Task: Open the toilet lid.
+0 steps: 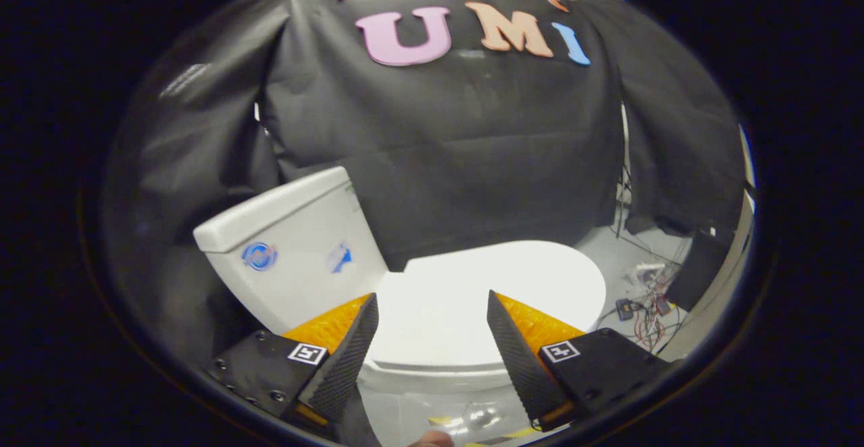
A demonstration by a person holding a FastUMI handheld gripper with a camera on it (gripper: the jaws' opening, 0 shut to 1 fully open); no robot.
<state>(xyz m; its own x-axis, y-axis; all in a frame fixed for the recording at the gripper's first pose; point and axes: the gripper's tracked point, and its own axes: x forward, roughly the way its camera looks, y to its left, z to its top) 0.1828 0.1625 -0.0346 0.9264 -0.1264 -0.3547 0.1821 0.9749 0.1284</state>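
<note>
1. Gripper (432,302) hangs above the near side of the toilet with its fingers spread wide and nothing between them; only the white lid (486,285) shows through the gap.
2. Just past the fingertips (370,302) the lid lies flat and closed on the bowl (432,378), its rounded front end pointing off to the right and its hinge end toward the tank (290,251) on the left.
3. My judgement: the step in hand is the approach, since no finger touches the lid yet.
4. To do it well, bring the gripper down to the lid's edge away from the hinge, where a thin lip overhangs the seat, and slip one finger under that lip.
5. Either close lightly on the edge or simply hook it; a hard pinch is not needed, and the smooth plastic may slide out of a poor grip.
6. Lift along an arc about the hinge rather than straight up, so that the lid does not bind or drag the seat up with it.
7. Carry the swing until the lid leans on the tank, then let go gently to avoid a slam.
8. Beyond the toilet, on the floor (607,244) to the right, lies a tangle of cables (641,312) beside a dark box (698,268); they are well apart from the lid's path.
9. Black cloth (459,150) closes the booth behind.
</note>
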